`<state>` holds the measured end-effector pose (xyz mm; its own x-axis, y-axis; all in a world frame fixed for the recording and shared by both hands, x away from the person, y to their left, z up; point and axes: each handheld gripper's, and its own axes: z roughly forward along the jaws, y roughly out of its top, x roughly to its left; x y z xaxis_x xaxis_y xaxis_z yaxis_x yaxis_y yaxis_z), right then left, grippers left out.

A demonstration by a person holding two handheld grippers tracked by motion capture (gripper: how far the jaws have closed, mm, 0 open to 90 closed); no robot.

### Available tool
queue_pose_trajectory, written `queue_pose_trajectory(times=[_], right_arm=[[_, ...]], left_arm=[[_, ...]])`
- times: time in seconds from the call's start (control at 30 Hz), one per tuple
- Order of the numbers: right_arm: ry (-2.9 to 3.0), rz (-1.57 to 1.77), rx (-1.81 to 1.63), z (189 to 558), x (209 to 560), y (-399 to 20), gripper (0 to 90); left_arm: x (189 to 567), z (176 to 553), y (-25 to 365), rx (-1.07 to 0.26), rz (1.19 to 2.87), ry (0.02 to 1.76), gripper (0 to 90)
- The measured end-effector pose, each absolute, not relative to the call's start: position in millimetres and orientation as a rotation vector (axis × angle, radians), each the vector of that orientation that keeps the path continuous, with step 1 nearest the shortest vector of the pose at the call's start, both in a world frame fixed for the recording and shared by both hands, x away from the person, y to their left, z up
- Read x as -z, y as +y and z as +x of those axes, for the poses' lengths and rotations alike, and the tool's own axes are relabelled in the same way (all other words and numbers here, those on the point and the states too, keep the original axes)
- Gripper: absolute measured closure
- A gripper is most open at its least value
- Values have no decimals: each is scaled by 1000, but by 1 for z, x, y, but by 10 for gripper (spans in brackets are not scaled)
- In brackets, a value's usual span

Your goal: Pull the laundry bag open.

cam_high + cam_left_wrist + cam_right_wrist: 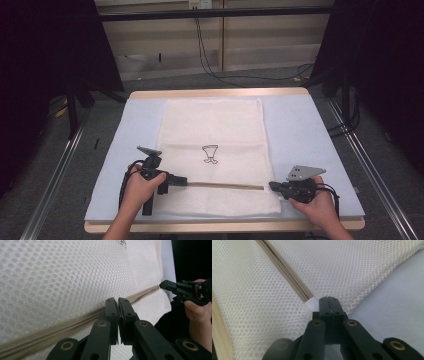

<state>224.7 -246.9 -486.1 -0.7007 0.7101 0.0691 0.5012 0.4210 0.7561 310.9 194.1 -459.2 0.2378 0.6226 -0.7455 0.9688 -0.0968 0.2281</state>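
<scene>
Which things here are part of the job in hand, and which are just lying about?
In the job:
mesh bag
zipper
left gripper, shut at the zipper
right gripper, shut at the bag's edge by the zipper's end

Lying about:
blue mat
floor cables

Wooden table (220, 93) w/ a pale blue mat (300, 135) covering most of its top. White mesh laundry bag (215, 125) lies flat on the mat, approx centred, zipper (225, 186) running across the bag's near end.
</scene>
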Motion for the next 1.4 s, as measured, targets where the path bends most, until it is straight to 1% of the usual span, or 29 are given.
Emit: queue_pose_trajectory(times=[0.13, 0.3, 0.6, 0.8, 0.87, 1.07, 1.2, 1.4], right_arm=[[2416, 1048, -1143, 225, 486, -246, 900], [2414, 1050, -1140, 225, 486, -246, 900], [2409, 1057, -1137, 224, 486, -246, 900], [2409, 1055, -1136, 224, 486, -246, 900], [2410, 1056, -1137, 224, 486, -246, 900], [2411, 1050, -1141, 224, 486, -246, 900], [2411, 1049, -1145, 225, 486, -246, 900], [2411, 1048, -1141, 224, 486, -246, 900]], left_arm=[[459, 310, 198, 629, 1792, 1464, 874], [457, 312, 198, 608, 1814, 1462, 873], [457, 311, 226, 571, 1779, 1500, 873], [454, 310, 234, 548, 1785, 1498, 873], [454, 310, 238, 566, 1770, 1491, 873], [452, 309, 249, 520, 1776, 1521, 873], [454, 307, 261, 519, 1749, 1539, 873], [454, 308, 270, 523, 1754, 1543, 873]])
